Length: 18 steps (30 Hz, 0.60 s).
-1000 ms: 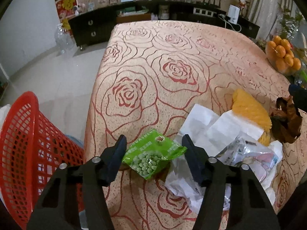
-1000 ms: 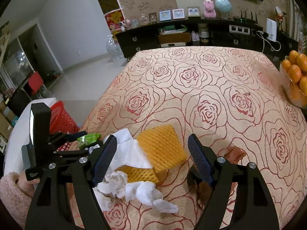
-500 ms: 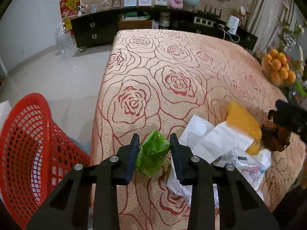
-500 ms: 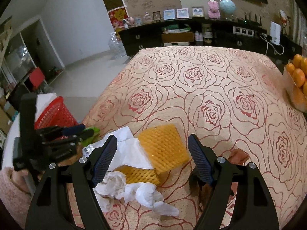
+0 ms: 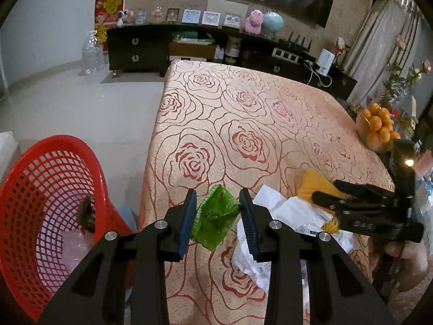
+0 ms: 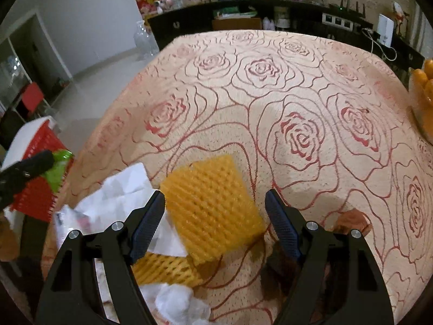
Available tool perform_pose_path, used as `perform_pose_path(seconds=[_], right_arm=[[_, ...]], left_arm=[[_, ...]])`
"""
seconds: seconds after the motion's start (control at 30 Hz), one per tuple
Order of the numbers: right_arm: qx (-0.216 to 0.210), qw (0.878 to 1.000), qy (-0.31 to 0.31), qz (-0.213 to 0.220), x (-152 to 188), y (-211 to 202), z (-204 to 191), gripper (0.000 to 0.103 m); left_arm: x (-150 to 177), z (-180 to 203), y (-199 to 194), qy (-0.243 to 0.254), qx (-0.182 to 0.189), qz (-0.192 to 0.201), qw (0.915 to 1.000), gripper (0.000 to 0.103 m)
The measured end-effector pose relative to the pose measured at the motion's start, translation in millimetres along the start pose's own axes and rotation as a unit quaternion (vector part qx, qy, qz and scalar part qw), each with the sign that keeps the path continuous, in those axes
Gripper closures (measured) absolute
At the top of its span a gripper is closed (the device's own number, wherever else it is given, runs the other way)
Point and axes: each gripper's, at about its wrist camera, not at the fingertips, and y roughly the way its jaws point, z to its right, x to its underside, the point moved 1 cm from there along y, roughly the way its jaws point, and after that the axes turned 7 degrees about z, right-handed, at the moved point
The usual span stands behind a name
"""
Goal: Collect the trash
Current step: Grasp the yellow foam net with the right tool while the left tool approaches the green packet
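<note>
My left gripper [image 5: 217, 216] is shut on a crumpled green snack packet [image 5: 215, 218] and holds it above the table's left edge; the packet also shows in the right wrist view [image 6: 58, 170]. A red mesh basket [image 5: 40, 189] stands on the floor to the left with some trash in it. My right gripper [image 6: 215, 224] is open, its fingers on either side of a yellow foam fruit net [image 6: 213, 210] on the rose-patterned tablecloth [image 6: 270, 94]. White papers [image 6: 119, 192] and a crumpled tissue [image 6: 178, 303] lie left of and below the net.
A brown scrap [image 6: 351, 220] lies right of the right gripper. A bowl of oranges [image 5: 379, 128] stands at the table's right edge. A dark sideboard [image 5: 216, 51] with frames and ornaments runs along the far wall. White floor [image 5: 81, 113] lies left of the table.
My left gripper closed on the green packet and lifted it off the table, toward the left edge. My right gripper moved lower and closer over the yellow net, still open.
</note>
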Motion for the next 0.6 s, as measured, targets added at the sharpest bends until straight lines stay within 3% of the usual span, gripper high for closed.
perform_pose_path(seconds=[0.2, 0.37, 0.6], right_arm=[[0.025, 0.999, -0.023, -0.001, 2.5, 9.4, -5.4, 0.030], [0.019, 1.000, -0.009, 0.006, -1.4, 8.2, 0.5, 0.052], [0.009, 1.000, -0.003, 0.025, -7.7, -2.2, -0.3, 0.065]], left_arm=[[-1.3, -1.7, -5.1, 0.003, -0.002, 0.006, 1.0000, 0.071], [-1.9, -4.9, -8.6, -0.001, -0.004, 0.011, 0.9999, 0.071], [-2.5, -6.8, -11.9, -0.002, -0.004, 0.017, 0.9998, 0.071]])
